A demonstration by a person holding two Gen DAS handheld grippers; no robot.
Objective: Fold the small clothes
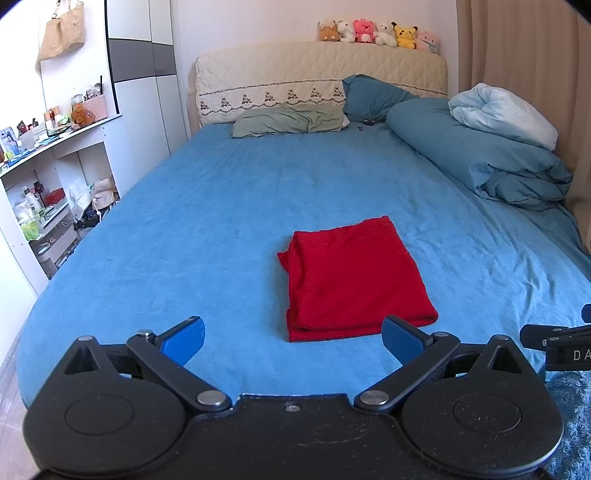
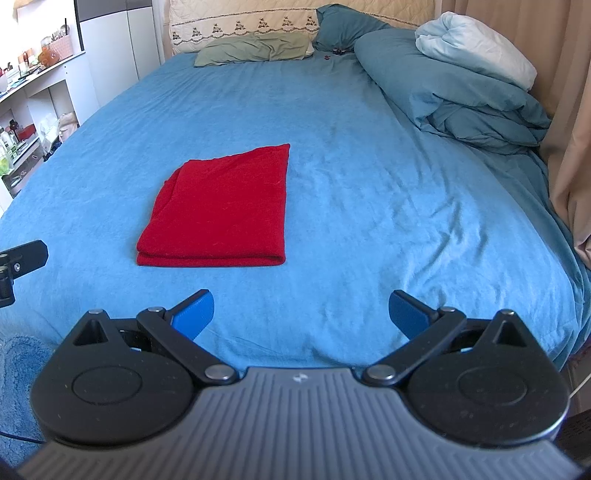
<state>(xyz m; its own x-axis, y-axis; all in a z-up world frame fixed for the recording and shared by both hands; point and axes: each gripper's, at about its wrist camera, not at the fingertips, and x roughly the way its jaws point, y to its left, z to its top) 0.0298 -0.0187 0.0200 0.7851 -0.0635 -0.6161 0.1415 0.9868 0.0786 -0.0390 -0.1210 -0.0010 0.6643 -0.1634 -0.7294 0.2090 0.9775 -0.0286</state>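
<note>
A red cloth [image 1: 354, 277] lies folded into a flat rectangle on the blue bed sheet [image 1: 184, 221]; it also shows in the right wrist view [image 2: 221, 210]. My left gripper [image 1: 293, 341] is open and empty, hovering near the bed's front edge just short of the cloth's near fold. My right gripper [image 2: 301, 312] is open and empty, to the right of the cloth and nearer the front edge. Part of the right gripper [image 1: 554, 343] shows at the left view's right edge, and part of the left gripper [image 2: 22, 258] at the right view's left edge.
A rolled teal duvet [image 1: 476, 155] with a pale blanket [image 1: 506, 114] lies at the back right. Pillows [image 1: 291, 120] and a headboard with plush toys [image 1: 376, 33] are at the far end. White shelves [image 1: 48, 177] stand left, a curtain [image 2: 569, 110] right.
</note>
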